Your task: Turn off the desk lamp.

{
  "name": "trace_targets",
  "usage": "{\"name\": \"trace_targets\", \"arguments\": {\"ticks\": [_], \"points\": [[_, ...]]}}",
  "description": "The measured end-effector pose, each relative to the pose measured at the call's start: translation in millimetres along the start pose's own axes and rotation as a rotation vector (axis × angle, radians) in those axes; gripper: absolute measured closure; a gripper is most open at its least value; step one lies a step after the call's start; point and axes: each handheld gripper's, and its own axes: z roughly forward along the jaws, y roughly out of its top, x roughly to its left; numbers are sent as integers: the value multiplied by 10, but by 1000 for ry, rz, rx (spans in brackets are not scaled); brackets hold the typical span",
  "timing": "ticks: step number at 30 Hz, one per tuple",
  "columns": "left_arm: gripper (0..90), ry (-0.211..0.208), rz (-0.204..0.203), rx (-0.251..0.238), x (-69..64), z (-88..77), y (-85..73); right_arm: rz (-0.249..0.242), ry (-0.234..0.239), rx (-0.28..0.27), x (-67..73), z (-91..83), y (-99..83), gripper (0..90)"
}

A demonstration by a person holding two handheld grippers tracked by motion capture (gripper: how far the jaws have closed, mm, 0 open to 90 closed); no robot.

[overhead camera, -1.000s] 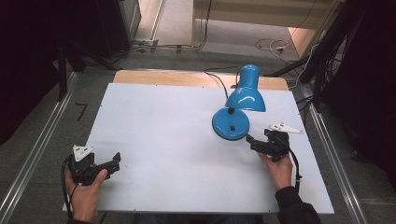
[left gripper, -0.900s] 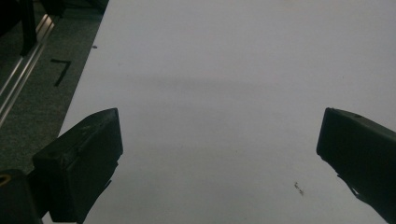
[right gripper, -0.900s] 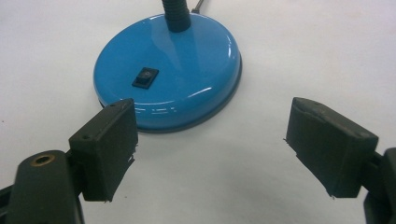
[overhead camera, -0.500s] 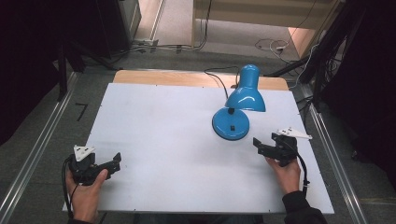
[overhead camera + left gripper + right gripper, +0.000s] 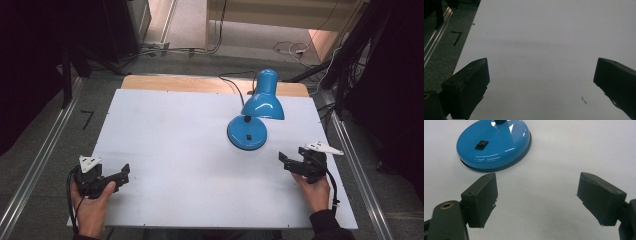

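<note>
Blue enamel: desk lamp (image 5: 252, 117), glossy painted metal by the look, standing upright on the white tabletop (image 5: 170, 150), toward its far right part.
Base: round domed disc (image 5: 495, 143) with a small black rocker switch (image 5: 481, 144) on top; sits flat on the tabletop, dark rim underneath.
Shade: bell-shaped (image 5: 263, 102), tilted over the base on a short neck; hangs above the disc's far edge.
Cord: black cable (image 5: 235, 82) runs off the back edge of the tabletop; likely to tug if the lamp is dragged.
Weight, judged: base probably weighted, so bottom-heavy and steady; shade lighter and likely to swivel at the joint.
Surface, judged: slick gloss, stiff, no give; pads may slide on the dome.
Where to hold, judged: the neck just above the base, or the base rim pinched edge-on; the shade is too wide and too smooth.
Right hand-held gripper (image 5: 295, 162): jaws wide apart, nothing between them, near the base on its near right side but not touching.
Left hand-held gripper (image 5: 112, 177): jaws wide, empty, over bare tabletop at the near left corner, well apart from the lamp.
</note>
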Motion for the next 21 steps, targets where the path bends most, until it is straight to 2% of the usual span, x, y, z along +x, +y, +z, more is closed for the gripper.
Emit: {"name": "trace_targets", "arguments": {"ticks": [11, 16, 21], "points": [[9, 2, 1, 2, 3, 1, -1, -6, -23, -4, -93, -155, -95, 152], [9, 2, 2, 2, -2, 1, 0, 6, -43, -8, -195, -237, -163, 151], [9, 3, 1, -1, 1, -3, 0, 12, -76, 2, -307, -301, -266, 113]]}}
